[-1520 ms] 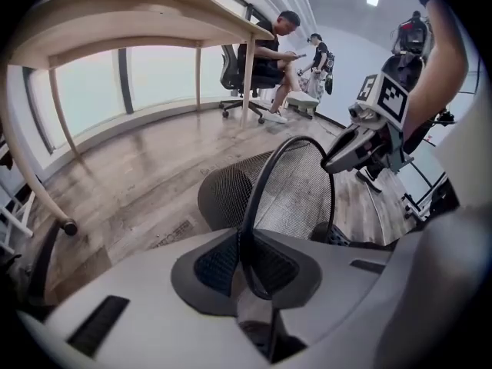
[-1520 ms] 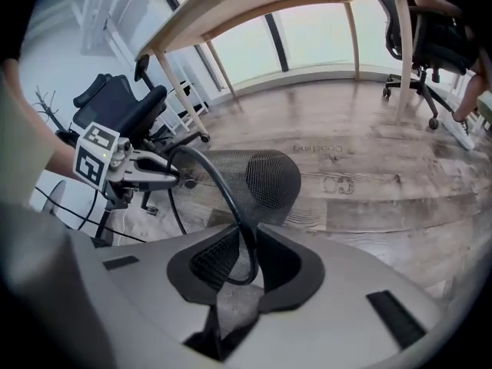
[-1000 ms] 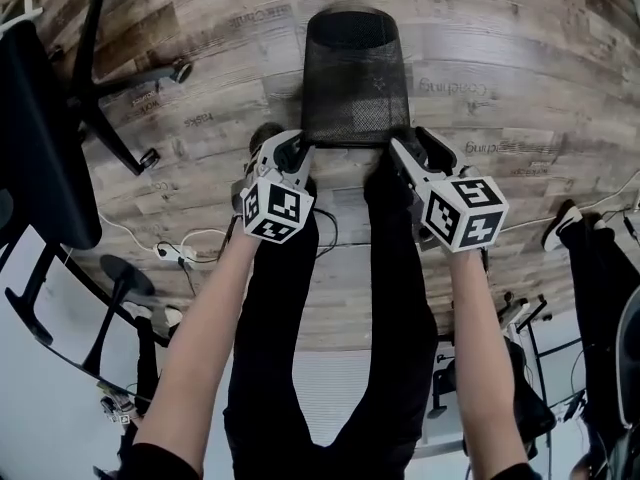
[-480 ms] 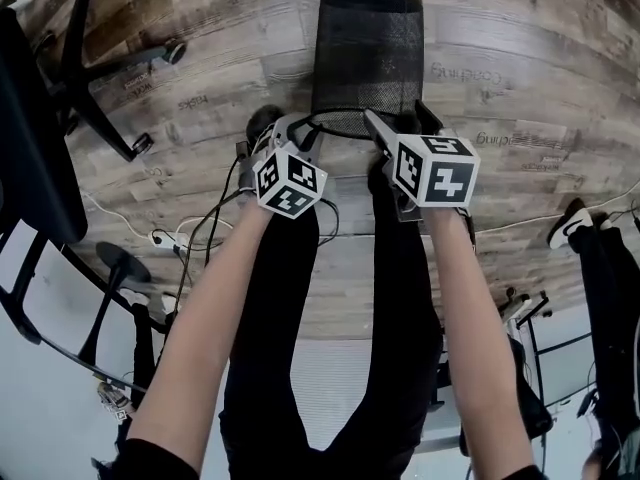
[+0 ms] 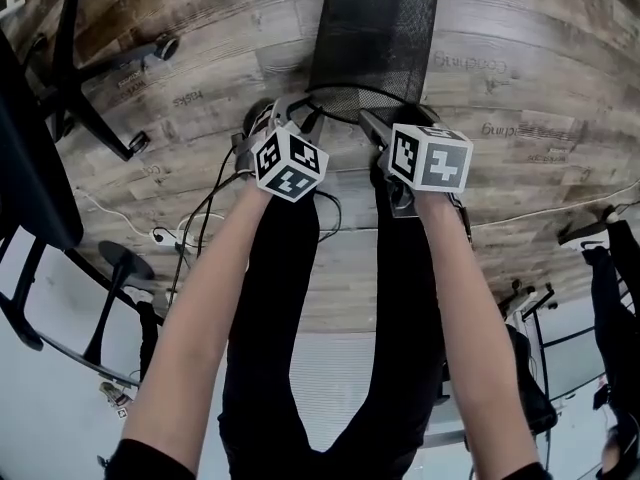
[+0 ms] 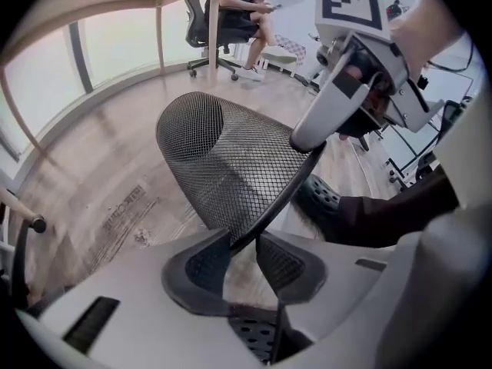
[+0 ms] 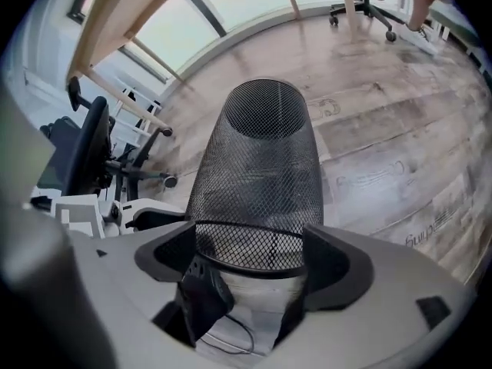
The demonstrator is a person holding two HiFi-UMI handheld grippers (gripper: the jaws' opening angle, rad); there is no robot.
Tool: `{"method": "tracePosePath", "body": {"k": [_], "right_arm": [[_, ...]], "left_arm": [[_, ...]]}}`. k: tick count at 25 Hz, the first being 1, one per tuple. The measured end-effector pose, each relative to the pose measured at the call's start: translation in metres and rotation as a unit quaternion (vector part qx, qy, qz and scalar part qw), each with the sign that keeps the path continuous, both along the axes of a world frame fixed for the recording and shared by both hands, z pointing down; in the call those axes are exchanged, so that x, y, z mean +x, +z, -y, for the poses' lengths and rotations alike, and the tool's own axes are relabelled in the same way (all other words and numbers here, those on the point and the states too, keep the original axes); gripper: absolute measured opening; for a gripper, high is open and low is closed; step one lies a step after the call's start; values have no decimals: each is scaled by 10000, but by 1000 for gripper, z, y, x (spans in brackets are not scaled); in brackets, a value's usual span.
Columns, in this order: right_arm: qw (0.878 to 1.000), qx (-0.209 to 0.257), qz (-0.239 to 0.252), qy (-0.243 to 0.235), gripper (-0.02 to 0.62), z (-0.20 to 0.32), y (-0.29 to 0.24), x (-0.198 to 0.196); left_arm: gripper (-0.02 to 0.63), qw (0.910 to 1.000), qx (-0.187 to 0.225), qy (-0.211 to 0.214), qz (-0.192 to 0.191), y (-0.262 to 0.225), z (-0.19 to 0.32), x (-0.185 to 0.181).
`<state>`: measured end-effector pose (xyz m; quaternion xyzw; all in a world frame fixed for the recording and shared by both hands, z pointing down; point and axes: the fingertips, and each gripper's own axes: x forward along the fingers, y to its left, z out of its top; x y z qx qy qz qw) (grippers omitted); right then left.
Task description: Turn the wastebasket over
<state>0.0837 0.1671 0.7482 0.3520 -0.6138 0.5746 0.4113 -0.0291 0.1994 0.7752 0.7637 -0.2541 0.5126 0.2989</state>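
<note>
The wastebasket [image 5: 372, 38] is tipped over on the wooden floor [image 5: 540, 78], with its narrower closed end pointing away from you and its open rim [image 6: 270, 202] raised toward your legs. That explains where your left gripper [image 6: 242, 244] sits. Its fingers [image 6: 196, 271] stand narrow with the thin rim wire between them and look to be pinching it (they have just been easing apart a little), so this one hold seems to carry the raised edge.

Your right gripper [image 7: 250, 248] does no work for now. Its fingers [image 7: 334, 264] have just been opening and stand wide, with the near rim between them, and neither appears to press on it.

Both your forearms reach down in front of you, side by side. Each gripper points steeply at the floor with its marker cube on top. I'd judge the turn only part done.
</note>
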Motion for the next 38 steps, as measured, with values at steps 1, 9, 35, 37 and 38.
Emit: {"method": "tracePosePath", "body": {"k": [1, 9, 35, 37, 38], "right_arm": [[10000, -5, 50, 19, 407, 0, 0, -1], [9998, 44, 184, -13, 414, -2, 2, 2], [9995, -195, 142, -219, 425, -4, 4, -4], [9995, -177, 105, -226, 426, -4, 3, -5], [9996, -167, 85, -233, 426, -4, 2, -6]], "left_arm": [[110, 10000, -20, -14, -30, 0, 0, 0], [152, 9954, -728, -290, -554, -7, -5, 3], [400, 9806, -308, 1476, -1255, -35, 229, 61], [405, 9779, -362, 1675, -1201, -28, 236, 72], [408, 9771, -390, 1712, -1202, -25, 240, 78]]}}
